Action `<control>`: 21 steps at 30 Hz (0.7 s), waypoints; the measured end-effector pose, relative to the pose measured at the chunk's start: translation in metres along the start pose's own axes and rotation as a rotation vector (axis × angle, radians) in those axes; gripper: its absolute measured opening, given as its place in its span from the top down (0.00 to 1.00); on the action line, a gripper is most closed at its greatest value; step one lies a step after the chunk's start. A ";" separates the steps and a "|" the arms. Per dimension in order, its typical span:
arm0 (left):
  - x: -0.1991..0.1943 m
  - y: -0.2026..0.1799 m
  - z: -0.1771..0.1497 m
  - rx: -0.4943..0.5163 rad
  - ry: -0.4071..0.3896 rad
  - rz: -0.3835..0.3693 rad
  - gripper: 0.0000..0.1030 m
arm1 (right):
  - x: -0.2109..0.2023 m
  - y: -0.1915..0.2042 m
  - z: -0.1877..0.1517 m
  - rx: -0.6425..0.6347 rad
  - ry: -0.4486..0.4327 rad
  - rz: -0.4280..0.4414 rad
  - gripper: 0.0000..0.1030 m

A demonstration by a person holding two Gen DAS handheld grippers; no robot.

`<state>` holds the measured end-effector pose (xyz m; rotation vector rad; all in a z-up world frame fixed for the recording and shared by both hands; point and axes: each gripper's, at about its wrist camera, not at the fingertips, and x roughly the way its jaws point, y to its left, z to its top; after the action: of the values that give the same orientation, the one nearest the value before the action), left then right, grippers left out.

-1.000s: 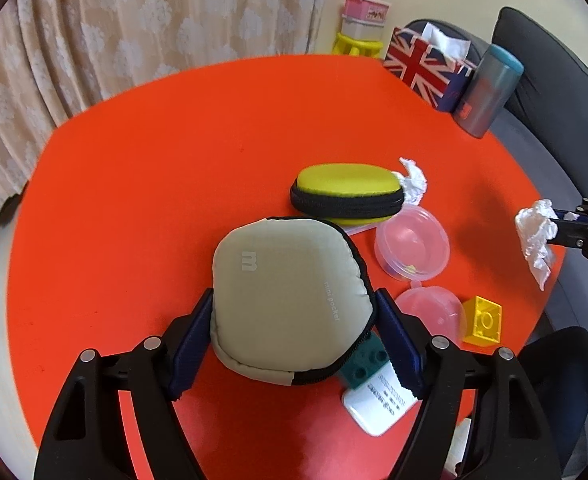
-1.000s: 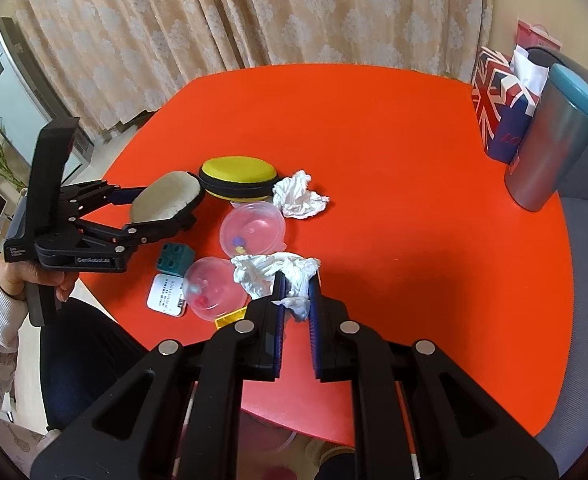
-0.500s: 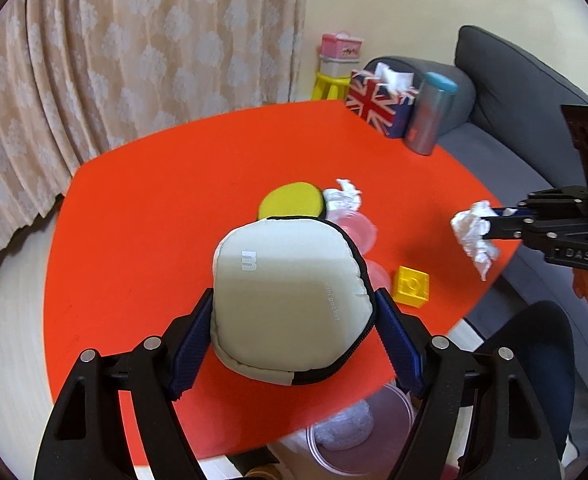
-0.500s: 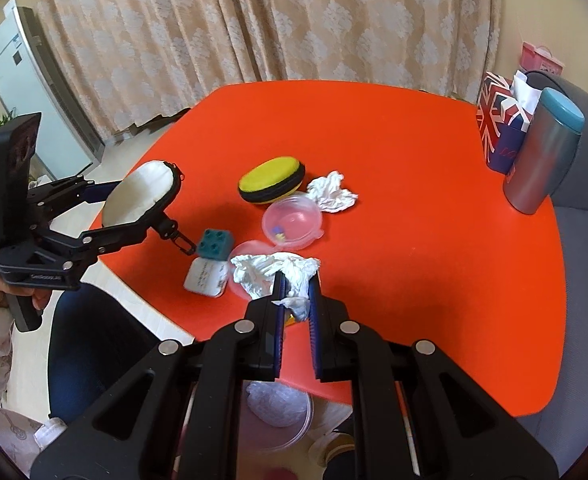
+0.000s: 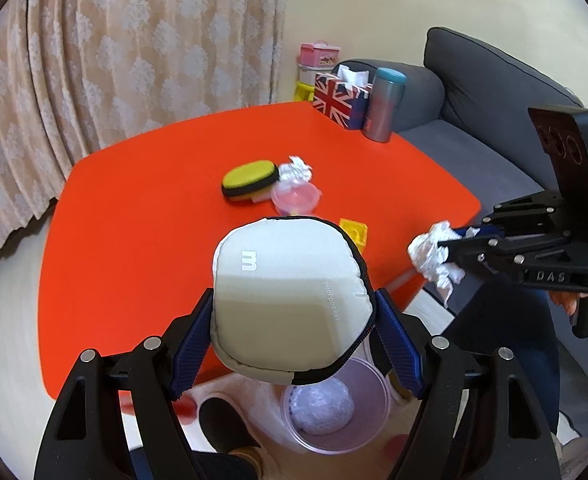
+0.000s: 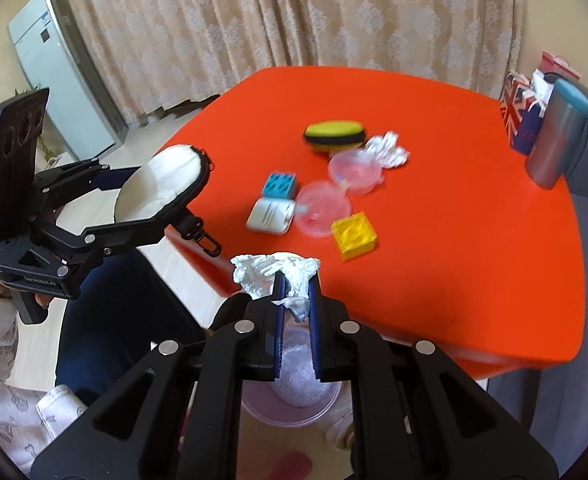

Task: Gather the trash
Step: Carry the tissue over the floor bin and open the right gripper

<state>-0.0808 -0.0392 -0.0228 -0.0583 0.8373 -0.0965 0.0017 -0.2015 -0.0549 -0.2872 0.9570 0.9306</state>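
My left gripper (image 5: 294, 320) is shut on a beige zip pouch (image 5: 289, 296) and holds it off the near edge of the red table (image 5: 141, 216), above a clear plastic bin (image 5: 334, 416) on the floor. My right gripper (image 6: 295, 292) is shut on a crumpled white tissue (image 6: 269, 272), held above the same bin (image 6: 294, 396), which holds white trash. The tissue also shows in the left wrist view (image 5: 434, 256). Another crumpled tissue (image 6: 386, 150) lies on the table beside a yellow-and-black case (image 6: 334, 134).
On the table lie two clear round tubs (image 6: 354, 168), a yellow brick (image 6: 354, 236), a teal brick (image 6: 279, 186) and a white box (image 6: 269, 216). A Union Jack tissue box (image 5: 338, 100) and a grey tumbler (image 5: 382, 104) stand at the far corner. A grey sofa (image 5: 494, 92) is to the right.
Both grippers pulled back from over the table to beyond its near edge, each keeping its load. The bin on the floor is now below them.
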 end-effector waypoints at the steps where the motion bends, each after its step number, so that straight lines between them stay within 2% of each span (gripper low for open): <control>1: 0.000 -0.001 -0.005 -0.001 0.002 -0.001 0.28 | 0.002 0.003 -0.006 0.001 0.008 0.005 0.90; 9: -0.001 -0.008 -0.032 -0.012 0.014 -0.016 0.28 | 0.031 0.019 -0.045 -0.010 0.098 0.035 0.90; 12: 0.000 -0.009 -0.039 -0.016 0.019 -0.017 0.28 | 0.039 0.020 -0.051 -0.007 0.112 0.057 0.86; 13: 0.001 -0.008 -0.041 -0.017 0.021 -0.018 0.28 | 0.042 0.020 -0.053 -0.005 0.116 0.060 0.81; 14: 0.001 -0.008 -0.042 -0.018 0.023 -0.019 0.28 | 0.043 0.020 -0.054 -0.003 0.118 0.062 0.61; 16: 0.001 -0.010 -0.046 -0.021 0.030 -0.024 0.28 | 0.043 0.019 -0.054 0.012 0.109 0.076 0.35; 18: 0.002 -0.011 -0.048 -0.018 0.033 -0.025 0.28 | 0.041 0.018 -0.054 0.022 0.103 0.084 0.28; 20: 0.002 -0.012 -0.049 -0.019 0.037 -0.030 0.28 | 0.039 0.018 -0.051 0.021 0.097 0.070 0.14; 21: 0.002 -0.013 -0.049 -0.018 0.038 -0.033 0.28 | 0.038 0.017 -0.050 0.023 0.091 0.066 0.13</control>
<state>-0.1170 -0.0525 -0.0561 -0.0871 0.8757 -0.1211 -0.0316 -0.2002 -0.1110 -0.2817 1.0654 0.9724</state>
